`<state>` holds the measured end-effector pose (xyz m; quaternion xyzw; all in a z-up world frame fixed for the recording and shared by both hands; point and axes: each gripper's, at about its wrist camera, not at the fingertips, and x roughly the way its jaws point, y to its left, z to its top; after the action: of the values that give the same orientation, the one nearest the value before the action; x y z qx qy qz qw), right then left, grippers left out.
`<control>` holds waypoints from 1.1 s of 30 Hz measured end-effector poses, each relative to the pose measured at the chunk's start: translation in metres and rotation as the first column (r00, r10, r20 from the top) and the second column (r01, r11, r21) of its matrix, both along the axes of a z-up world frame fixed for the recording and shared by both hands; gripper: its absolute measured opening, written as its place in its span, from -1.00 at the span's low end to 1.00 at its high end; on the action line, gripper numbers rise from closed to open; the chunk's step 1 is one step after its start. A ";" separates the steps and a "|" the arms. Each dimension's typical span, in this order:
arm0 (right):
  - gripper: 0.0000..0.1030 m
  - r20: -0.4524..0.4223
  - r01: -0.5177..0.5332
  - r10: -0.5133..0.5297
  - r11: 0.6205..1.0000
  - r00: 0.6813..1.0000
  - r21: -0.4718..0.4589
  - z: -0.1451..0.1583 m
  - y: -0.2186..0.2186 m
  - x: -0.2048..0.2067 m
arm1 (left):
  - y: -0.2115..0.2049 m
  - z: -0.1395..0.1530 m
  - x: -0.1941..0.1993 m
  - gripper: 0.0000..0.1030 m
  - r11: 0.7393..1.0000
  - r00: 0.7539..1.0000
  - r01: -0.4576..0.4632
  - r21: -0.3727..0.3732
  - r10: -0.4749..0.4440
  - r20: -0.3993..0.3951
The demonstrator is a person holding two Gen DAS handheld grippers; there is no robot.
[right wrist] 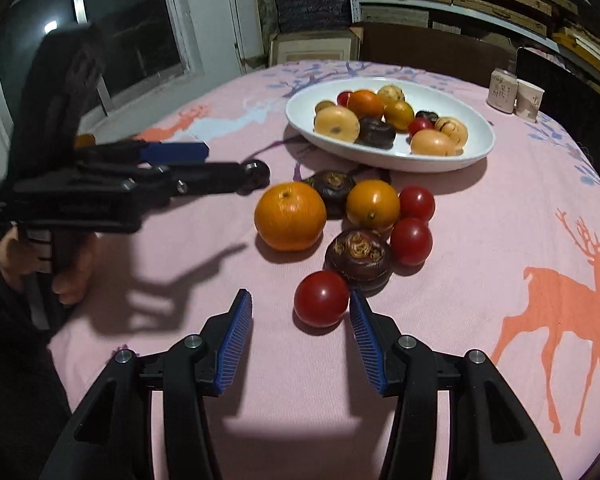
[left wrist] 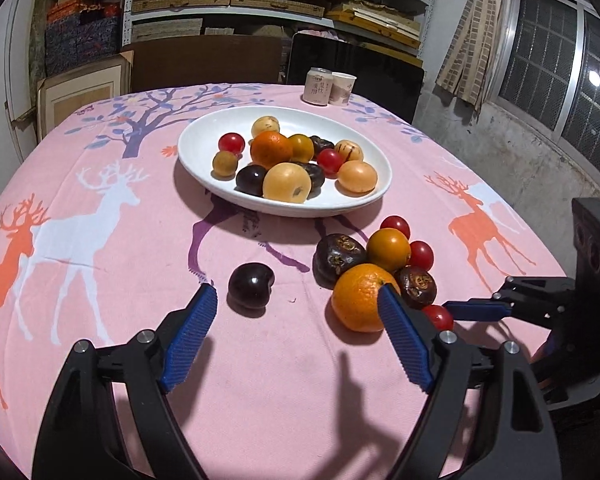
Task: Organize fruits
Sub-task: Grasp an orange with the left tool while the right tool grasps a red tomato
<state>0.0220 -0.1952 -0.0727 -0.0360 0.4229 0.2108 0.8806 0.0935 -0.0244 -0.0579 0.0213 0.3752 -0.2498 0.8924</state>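
A white oval plate (left wrist: 204,132) (right wrist: 476,136) holds several fruits: oranges, yellow fruits, cherry tomatoes, dark ones. Loose fruit lies on the pink cloth in front of it: a dark plum (left wrist: 251,284), a big orange (left wrist: 358,296) (right wrist: 290,216), a smaller orange (left wrist: 388,249) (right wrist: 373,204), two dark water chestnuts (left wrist: 338,254) (right wrist: 358,256), and three cherry tomatoes (right wrist: 321,298). My left gripper (left wrist: 298,292) is open, with the plum just beyond its left finger and the big orange behind its right finger. My right gripper (right wrist: 300,300) is open, with a tomato just ahead between its tips.
A can (left wrist: 317,86) and a paper cup (left wrist: 343,88) stand at the table's far edge. Shelves of boxes fill the back wall. The left gripper's body (right wrist: 100,184) reaches in from the left in the right wrist view; the right gripper's finger (left wrist: 480,308) shows in the left wrist view.
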 end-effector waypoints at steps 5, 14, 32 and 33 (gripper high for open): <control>-0.45 -0.056 0.032 -0.028 0.997 0.998 0.067 -0.007 -0.012 0.011 | -0.015 0.000 -0.006 0.55 0.997 0.999 0.034 0.065 -0.036 0.028; -0.45 -0.002 0.170 -0.173 0.964 0.985 0.204 0.003 -0.054 0.005 | -0.054 -0.004 -0.012 0.29 0.984 0.994 0.105 0.141 -0.110 0.025; -0.45 0.002 0.200 -0.208 0.943 0.978 0.267 0.005 -0.078 0.006 | -0.065 -0.018 0.001 -0.12 0.984 0.991 0.130 0.125 -0.124 -0.059; -0.45 0.001 0.200 -0.207 0.943 0.978 0.266 0.005 -0.077 0.006 | -0.064 -0.017 0.002 -0.12 0.984 0.991 0.128 0.121 -0.121 -0.059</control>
<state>0.0275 -0.2726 -0.0674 0.1227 0.3795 0.1727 0.9006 0.0950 -0.0885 -0.0752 0.0940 0.4108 -0.2817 0.8620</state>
